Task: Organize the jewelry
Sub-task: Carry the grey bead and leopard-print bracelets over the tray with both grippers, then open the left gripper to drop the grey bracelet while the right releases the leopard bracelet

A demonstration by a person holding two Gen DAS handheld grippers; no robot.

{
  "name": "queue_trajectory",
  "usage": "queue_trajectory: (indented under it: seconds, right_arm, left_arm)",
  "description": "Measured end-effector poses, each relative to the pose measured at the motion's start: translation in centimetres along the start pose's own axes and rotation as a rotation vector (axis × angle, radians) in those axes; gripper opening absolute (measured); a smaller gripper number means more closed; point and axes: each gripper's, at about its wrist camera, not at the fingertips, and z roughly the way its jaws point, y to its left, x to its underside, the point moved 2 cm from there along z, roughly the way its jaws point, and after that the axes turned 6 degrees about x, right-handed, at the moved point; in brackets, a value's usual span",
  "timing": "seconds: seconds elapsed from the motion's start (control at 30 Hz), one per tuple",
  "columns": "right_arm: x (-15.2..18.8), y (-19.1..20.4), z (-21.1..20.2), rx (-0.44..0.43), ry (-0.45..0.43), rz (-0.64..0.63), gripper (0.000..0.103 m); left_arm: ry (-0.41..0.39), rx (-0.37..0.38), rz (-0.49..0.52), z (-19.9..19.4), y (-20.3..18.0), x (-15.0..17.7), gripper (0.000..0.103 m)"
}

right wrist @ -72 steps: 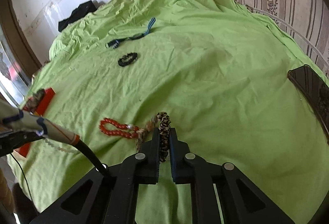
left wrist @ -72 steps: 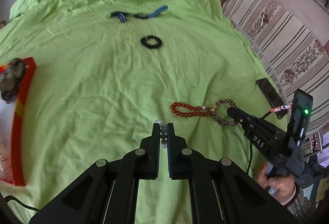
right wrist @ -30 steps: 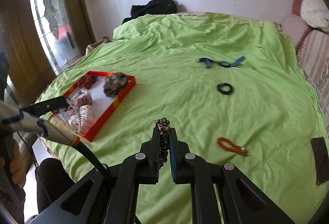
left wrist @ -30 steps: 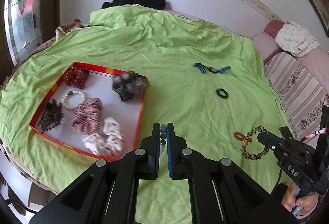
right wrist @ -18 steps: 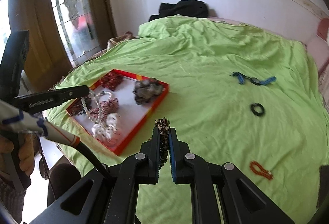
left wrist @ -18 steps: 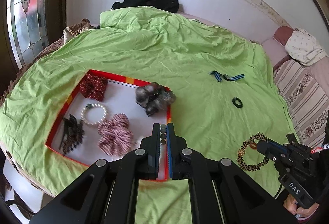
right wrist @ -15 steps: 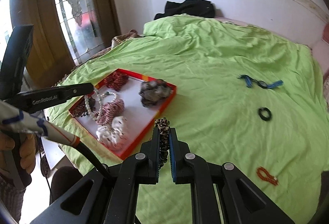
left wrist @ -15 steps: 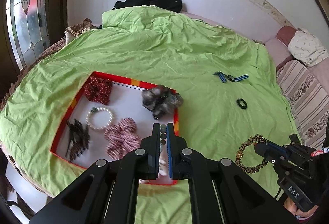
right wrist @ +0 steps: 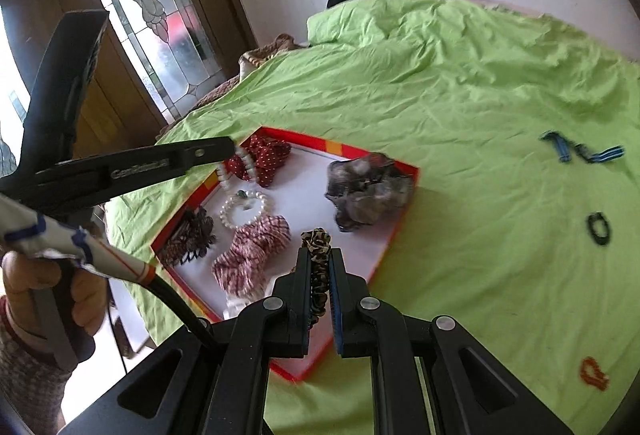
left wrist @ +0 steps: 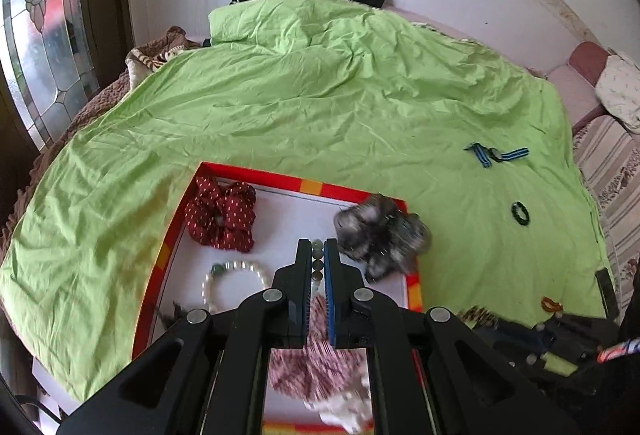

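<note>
My left gripper point(left wrist: 317, 249) is shut on a strand of pale beads point(left wrist: 317, 261) and hangs over the red-rimmed white tray point(left wrist: 308, 187). From the right wrist view, the left gripper point(right wrist: 228, 152) is at the tray's far left corner, the pale beads point(right wrist: 242, 165) dangling from it. My right gripper point(right wrist: 319, 255) is shut on a leopard-print scrunchie point(right wrist: 318, 267) above the tray's point(right wrist: 336, 147) near right part. The tray holds a red dotted scrunchie point(left wrist: 222, 213), a pearl bracelet point(left wrist: 234, 277), a grey fluffy scrunchie point(left wrist: 380, 235) and a pink plaid scrunchie point(right wrist: 254, 247).
On the green bedspread point(left wrist: 320, 95), right of the tray, lie a blue striped band point(right wrist: 582, 151), a black ring point(right wrist: 599, 229) and a red bead bracelet point(right wrist: 594, 373). A dark hair claw point(right wrist: 188, 239) sits in the tray's left corner. A hand point(right wrist: 52, 295) grips the left handle by the bed's edge.
Both grippers have swung left across the bed, each keeping its piece. The tray, earlier off to the left, now lies right under them.
</note>
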Motion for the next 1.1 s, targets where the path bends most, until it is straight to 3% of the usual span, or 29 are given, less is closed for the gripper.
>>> queue_trajectory:
  seconds: [0.27, 0.43, 0.87, 0.93, 1.0, 1.1]
  right_arm:
    - [-1.2, 0.5, 6.6, -0.044, 0.098, 0.054, 0.009]
    - [-0.9, 0.3, 9.5, -0.041, 0.138, 0.067, 0.009]
    - [-0.1, 0.4, 11.7, -0.014, 0.142, -0.007, 0.01]
    - [-0.1, 0.4, 11.7, -0.011, 0.138, -0.006, 0.015]
    - [-0.1, 0.2, 11.4, -0.015, 0.13, 0.003, 0.027]
    - [-0.3, 0.1, 10.9, -0.012, 0.112, 0.006, 0.038]
  left_arm:
    - [0.07, 0.007, -0.022, 6.2, 1.8, -1.9, 0.006]
    - [0.117, -0.026, -0.048, 10.0, 3.6, -1.9, 0.006]
    - [0.112, -0.103, -0.02, 12.4, 4.6, -1.4, 0.006]
    - [0.103, -0.109, -0.015, 12.0, 4.5, -1.4, 0.006]
    - [0.095, -0.121, -0.017, 11.5, 4.4, -1.5, 0.019]
    - [0.062, -0.168, -0.021, 10.1, 4.4, -1.5, 0.04]
